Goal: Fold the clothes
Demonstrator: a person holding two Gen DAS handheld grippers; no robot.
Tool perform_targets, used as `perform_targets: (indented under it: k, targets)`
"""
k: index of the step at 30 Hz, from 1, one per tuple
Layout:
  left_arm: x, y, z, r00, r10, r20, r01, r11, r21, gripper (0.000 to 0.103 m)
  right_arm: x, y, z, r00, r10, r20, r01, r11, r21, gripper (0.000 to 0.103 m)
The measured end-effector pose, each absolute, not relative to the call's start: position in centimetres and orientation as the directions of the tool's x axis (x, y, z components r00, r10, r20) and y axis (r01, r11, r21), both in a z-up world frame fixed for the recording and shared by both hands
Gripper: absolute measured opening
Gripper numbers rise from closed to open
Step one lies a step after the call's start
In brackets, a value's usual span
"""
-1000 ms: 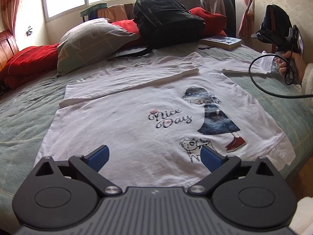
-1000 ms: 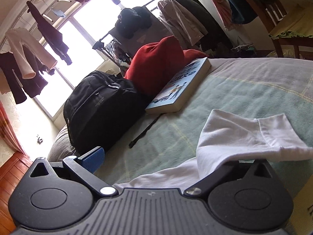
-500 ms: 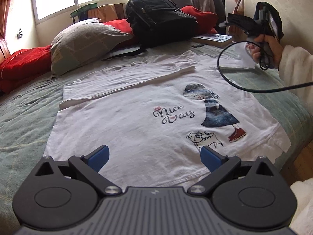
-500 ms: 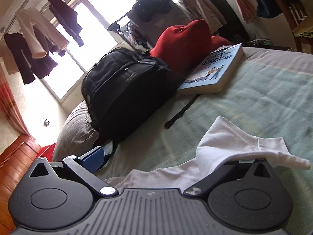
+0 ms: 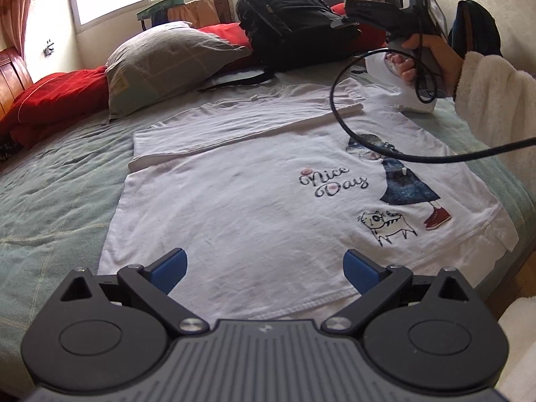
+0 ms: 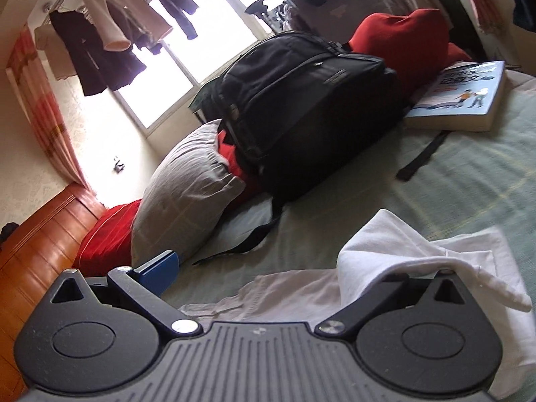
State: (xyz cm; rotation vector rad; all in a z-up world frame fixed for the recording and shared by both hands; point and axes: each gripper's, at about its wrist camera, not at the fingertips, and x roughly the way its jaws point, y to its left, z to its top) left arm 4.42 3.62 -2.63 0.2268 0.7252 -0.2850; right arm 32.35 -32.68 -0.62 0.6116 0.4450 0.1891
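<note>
Left gripper (image 5: pixel 264 269), jaws wide apart and empty, hovers over the near hem of the white T-shirt (image 5: pixel 254 201), spread print-up on the bed (image 5: pixel 50 201), its far-left sleeve folded inward. Far right, the right gripper (image 5: pixel 375 10) lifts the other sleeve (image 6: pixel 418 251), draped over one finger, apparently for folding inward; its grip cannot be told.

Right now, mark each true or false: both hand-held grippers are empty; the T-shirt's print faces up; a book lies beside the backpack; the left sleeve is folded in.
1. Both hand-held grippers are empty: false. The left gripper is open and empty, but the right gripper carries a sleeve draped over one finger.
2. The T-shirt lies print up: true.
3. A book lies beside the backpack: true.
4. The sleeve on the left side is spread out flat: false, it is folded in across the shirt.
</note>
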Motion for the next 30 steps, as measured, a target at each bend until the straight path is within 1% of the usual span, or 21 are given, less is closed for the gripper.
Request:
perform_targets:
  k: [5,16,30]
  targets:
    - [4.3,4.4,-2.8,0.706,-0.146,-0.693,0.321,0.938,0.129,0.099,33.5,-29.5,-0.6,0.875,0.340,-0.343,-0.075,0.798,0.598,0.103]
    - [3.9,6.2,-2.6,0.704,-0.107,-0.702,0.277,0.952,0.133,0.099,35.0,-23.4,-0.3,0.842,0.427,-0.328,-0.152,0.773,0.616,0.103]
    - [3.5,7.1,-2.7,0.706,-0.095,-0.702,0.249,0.961,0.121,0.099,35.1,-17.8,1.9,0.800,0.526,-0.288,-0.280,0.753,0.596,0.103]
